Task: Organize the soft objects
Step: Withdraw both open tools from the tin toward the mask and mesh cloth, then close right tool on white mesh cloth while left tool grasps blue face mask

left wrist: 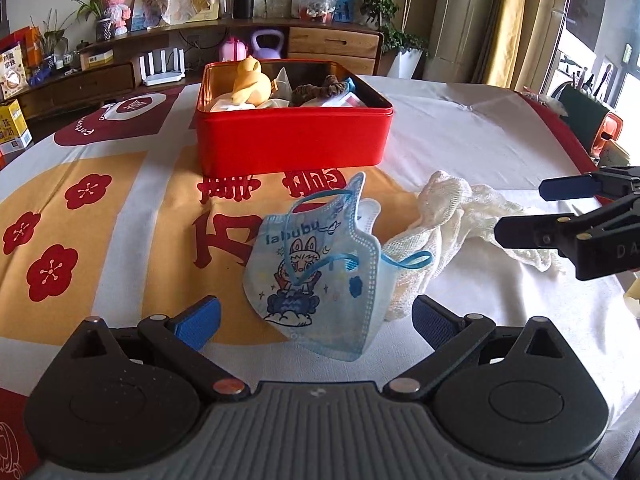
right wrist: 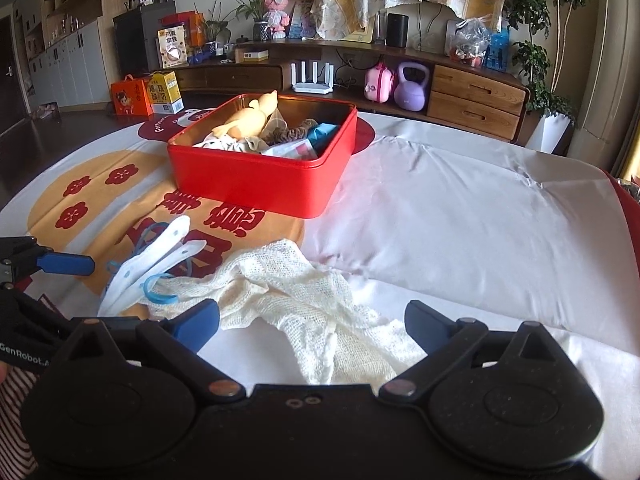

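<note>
Both sets of fingers spread wide and empty: left gripper lined up on the pale blue cartoon-print face mask, right gripper over the cream loose-weave cloth. Both soft items on the bench, short of the red square tin, likely their destination.

L wrist cam: low over the table, facing fwd along its fingers, mask close in front, red tin behind it, centred. R wrist cam: same height, set further right, angled left toward the tin, cloth right under it. Both views share tin, mask, cloth, far shelf wall. Each cam sees the other gripper at frame edge: R gripper, L gripper.
</note>
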The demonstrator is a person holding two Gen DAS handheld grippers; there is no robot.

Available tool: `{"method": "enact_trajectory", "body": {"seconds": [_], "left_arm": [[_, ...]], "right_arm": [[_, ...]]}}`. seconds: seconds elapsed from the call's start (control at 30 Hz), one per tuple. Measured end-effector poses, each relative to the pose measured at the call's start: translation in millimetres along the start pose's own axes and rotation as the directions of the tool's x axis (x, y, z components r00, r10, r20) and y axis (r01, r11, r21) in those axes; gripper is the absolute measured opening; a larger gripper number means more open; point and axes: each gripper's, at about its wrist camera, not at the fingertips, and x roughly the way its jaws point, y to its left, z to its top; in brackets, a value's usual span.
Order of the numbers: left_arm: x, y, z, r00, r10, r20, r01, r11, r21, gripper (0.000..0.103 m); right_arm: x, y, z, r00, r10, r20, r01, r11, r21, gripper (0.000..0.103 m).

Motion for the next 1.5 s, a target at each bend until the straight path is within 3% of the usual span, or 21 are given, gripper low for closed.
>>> {"method": "enact_trajectory", "body": {"seconds": [0.23, 0.5, 0.8, 0.87, 1.0, 1.07, 1.2, 1.5], "left_arm": [[9, 2, 2, 1.0, -0.011, -0.005, 0.011, 1.0, -0.006, 0.101], [11, 9, 3, 1.0, -0.022, 0.004, 0.022, 0.999, -0.048, 0.094], [7, 25, 8, 1.0, -0.023, 0.013, 0.025, 0.989, -0.143, 0.06], [7, 30, 10, 1.0, -0.018, 0.01, 0.02, 0.986, -0.166, 0.043], [9, 40, 12, 1.0, -0.028, 0.008, 0.029, 0.977, -0.211, 0.031], [10, 41, 13, 1.0, -0.026, 0.004, 0.026, 0.975, -0.221, 0.016], [8, 39, 14, 1.0, -0.01, 0.015, 0.013, 0.978, -0.209, 0.007], [-9, 32, 18, 0.998, 0.015, 0.063, -0.005, 0.987, -0.162, 0.003]], "right_arm": [[22, 0, 1, 0.999, -0.017, -0.039, 0.017, 1.0, -0.007, 0.092], [34, -1, -8, 0.997, -0.048, -0.068, 0.049, 0.999, 0.014, 0.072], [30, -5, -12, 0.997, -0.057, -0.051, 0.059, 0.997, 0.048, 0.049], [30, -5, -12, 0.997, -0.058, -0.051, 0.06, 0.997, 0.052, 0.047], [28, -5, -13, 0.997, -0.064, -0.048, 0.067, 0.996, 0.054, 0.038], [27, -4, -13, 0.997, -0.069, -0.047, 0.072, 0.996, 0.056, 0.033], [22, -2, -14, 0.996, -0.079, -0.038, 0.081, 0.995, 0.059, 0.018], [-7, 5, -13, 0.997, -0.07, 0.022, 0.068, 0.994, 0.09, 0.01]]}}
